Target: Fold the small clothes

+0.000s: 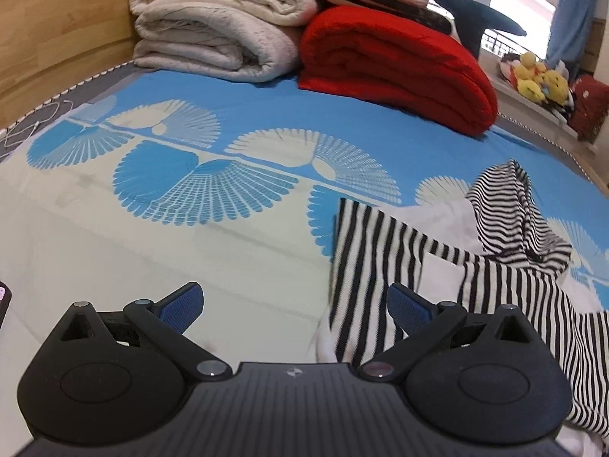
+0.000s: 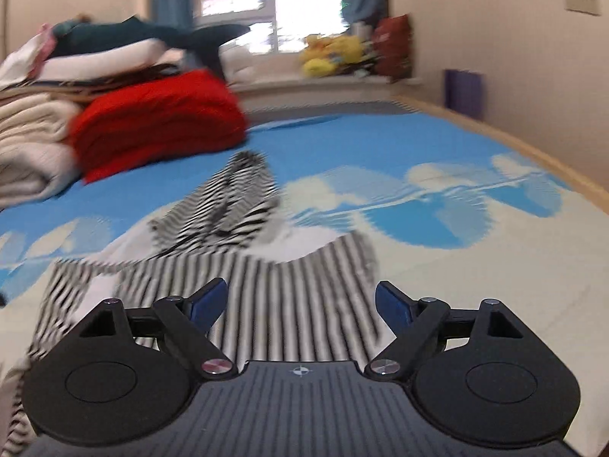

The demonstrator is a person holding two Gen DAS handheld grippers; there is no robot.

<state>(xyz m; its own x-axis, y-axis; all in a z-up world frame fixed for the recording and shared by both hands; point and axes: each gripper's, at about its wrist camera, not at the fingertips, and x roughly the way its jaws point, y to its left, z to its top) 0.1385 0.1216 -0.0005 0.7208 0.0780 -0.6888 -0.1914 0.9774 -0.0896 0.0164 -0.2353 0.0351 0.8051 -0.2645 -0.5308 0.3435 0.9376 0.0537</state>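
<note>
A small black-and-white striped garment (image 1: 491,266) with a hood lies on the blue and white bed sheet (image 1: 228,144), partly folded with white inner cloth showing. My left gripper (image 1: 295,304) hovers open just left of the garment's left edge; its right finger overlaps the striped cloth in the picture. In the blurred right wrist view the same garment (image 2: 297,285) spreads out under and ahead of my right gripper (image 2: 300,302), which stands wide open above the striped panel with no cloth pinched between its pads. The hood (image 2: 236,198) bunches up at the far end.
Folded cream blankets (image 1: 217,26) and a folded red blanket (image 1: 396,64) are stacked at the head of the bed, with a dark plush shark (image 2: 152,34) on top. Yellow soft toys (image 1: 540,76) sit on the window ledge. A wooden bed frame (image 1: 57,38) borders the left side.
</note>
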